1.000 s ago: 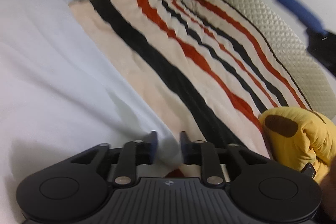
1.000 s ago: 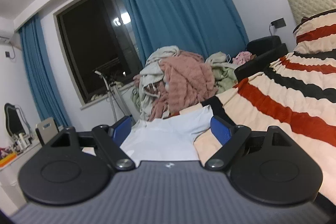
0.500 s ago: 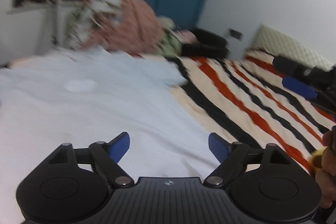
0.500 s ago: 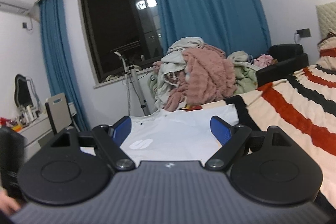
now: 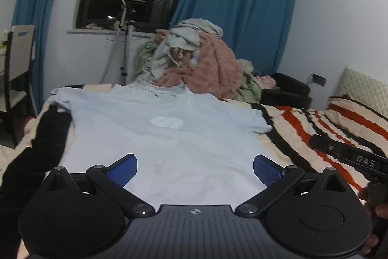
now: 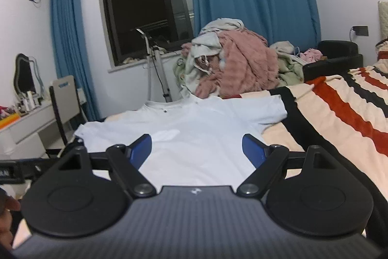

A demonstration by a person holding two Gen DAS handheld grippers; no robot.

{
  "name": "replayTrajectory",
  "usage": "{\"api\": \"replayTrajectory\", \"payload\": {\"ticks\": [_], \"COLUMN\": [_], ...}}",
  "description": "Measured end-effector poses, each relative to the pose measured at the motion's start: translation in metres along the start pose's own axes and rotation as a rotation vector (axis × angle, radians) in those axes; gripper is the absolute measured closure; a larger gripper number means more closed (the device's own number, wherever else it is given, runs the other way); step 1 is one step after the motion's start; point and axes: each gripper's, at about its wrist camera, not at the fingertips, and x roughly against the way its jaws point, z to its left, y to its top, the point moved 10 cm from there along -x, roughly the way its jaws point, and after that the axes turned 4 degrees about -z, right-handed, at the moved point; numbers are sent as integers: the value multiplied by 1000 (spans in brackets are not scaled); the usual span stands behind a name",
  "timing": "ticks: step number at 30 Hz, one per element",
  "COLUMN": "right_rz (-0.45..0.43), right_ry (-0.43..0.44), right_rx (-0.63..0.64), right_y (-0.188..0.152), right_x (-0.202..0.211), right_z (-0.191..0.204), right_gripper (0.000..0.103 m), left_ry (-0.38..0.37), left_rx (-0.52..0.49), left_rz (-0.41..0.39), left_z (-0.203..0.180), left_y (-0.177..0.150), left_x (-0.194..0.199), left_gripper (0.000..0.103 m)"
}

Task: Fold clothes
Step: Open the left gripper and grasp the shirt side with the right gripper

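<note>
OK: pale blue T-shirt (image 5: 167, 137) lies spread flat on the striped bed (image 5: 315, 132), collar far, hem near. Left gripper (image 5: 195, 168) and right gripper (image 6: 197, 149) both wide, holding nothing. Fabric looks light, limp and prone to slip; pinch sleeve edge or hem corner. Near hem hidden behind gripper bodies; left sleeve rumpled.

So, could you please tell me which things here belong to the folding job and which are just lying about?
In the job:
- pale blue T-shirt, spread flat on the striped blanket
- left gripper, open
- right gripper, open

Lying about:
- clothes heap
- chair
- metal stand
</note>
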Motion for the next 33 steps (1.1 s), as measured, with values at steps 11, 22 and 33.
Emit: {"api": "replayTrajectory", "payload": {"ticks": [11,22,33], "right_rz": [25,54,67], "right_ry": [-20,20,131], "right_rx": [-5,-211,-657], "right_y": [-12,-9,7], "right_x": [-3,-25,-171], "right_z": [-4,-23,-105], "right_gripper": [20,18,19], "left_ry": [48,89,151], "left_rx": [9,1,5], "left_rz": [-18,1,17], "left_z": [5,12,18], "left_y": [-9,-20,-37], "left_x": [-8,-22,-31], "left_gripper": [0,0,0]}}
